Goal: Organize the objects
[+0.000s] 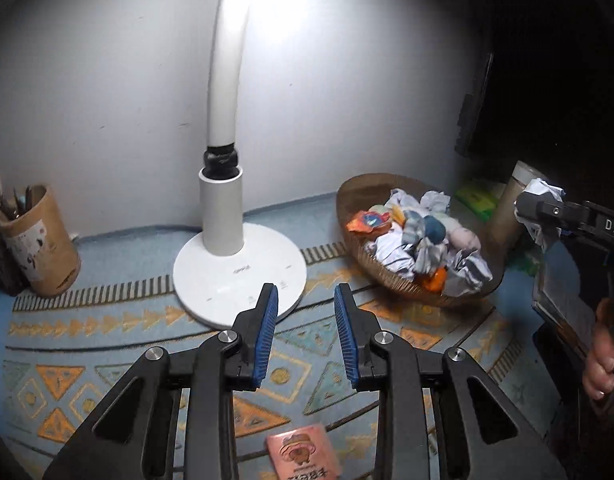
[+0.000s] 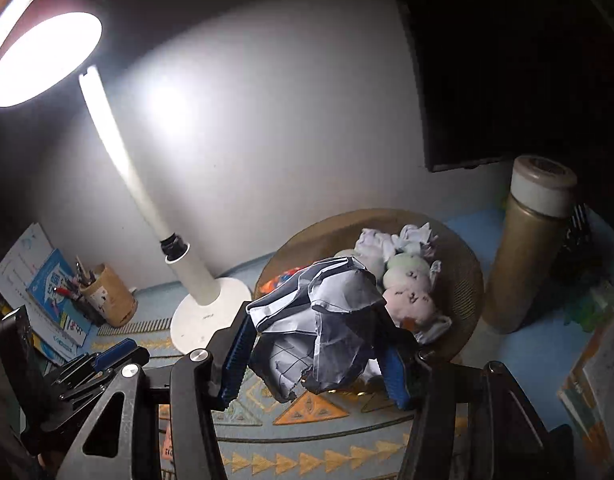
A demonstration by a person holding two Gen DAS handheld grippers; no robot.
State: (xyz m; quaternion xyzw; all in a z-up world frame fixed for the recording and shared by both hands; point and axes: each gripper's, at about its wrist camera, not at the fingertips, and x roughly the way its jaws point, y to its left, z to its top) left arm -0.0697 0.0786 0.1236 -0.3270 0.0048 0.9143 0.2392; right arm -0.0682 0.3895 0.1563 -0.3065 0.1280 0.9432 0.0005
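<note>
My right gripper (image 2: pixel 315 344) is shut on a crumpled paper ball (image 2: pixel 323 328) and holds it above the near rim of a woven basket (image 2: pixel 463 264). The basket holds crumpled papers, small plush toys and orange wrappers. In the left wrist view the basket (image 1: pixel 363 192) sits at the right, and the right gripper (image 1: pixel 547 212) with its paper ball (image 1: pixel 541 192) hangs to the right of it. My left gripper (image 1: pixel 305 316) is open and empty above the patterned mat, near the lamp base. A pink packet (image 1: pixel 303 456) lies on the mat below it.
A white desk lamp (image 1: pixel 239 272) stands lit against the wall. A pencil cup (image 1: pixel 43 240) stands at the left, with books (image 2: pixel 55 292) beside it. A tan thermos (image 2: pixel 527 248) stands right of the basket. A green packet (image 1: pixel 477 196) lies behind it.
</note>
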